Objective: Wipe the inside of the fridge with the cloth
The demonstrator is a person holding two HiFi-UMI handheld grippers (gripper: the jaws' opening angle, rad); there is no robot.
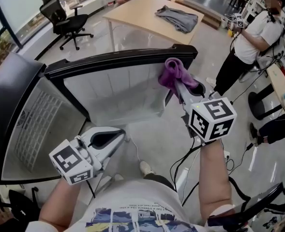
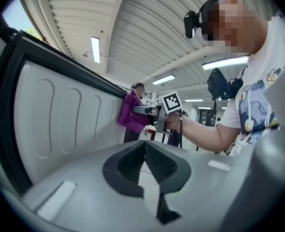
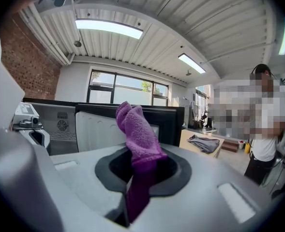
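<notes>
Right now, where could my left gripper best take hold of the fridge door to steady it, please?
Probably the black top rim of the fridge door, mid-span, from above, a jaw each side: it is thin, straight and upright, clear of the cloth the right gripper holds.

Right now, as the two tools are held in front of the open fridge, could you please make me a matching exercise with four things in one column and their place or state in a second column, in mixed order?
Column one:
1. purple cloth
2. left tool
3. grey garment
4. office chair

Column two:
A. lying on the wooden table
B. standing left of that table in the head view
C. clamped in the right tool
D. shut, with nothing between its jaws

Right pairs: 1-C, 2-D, 3-A, 4-B.
</notes>
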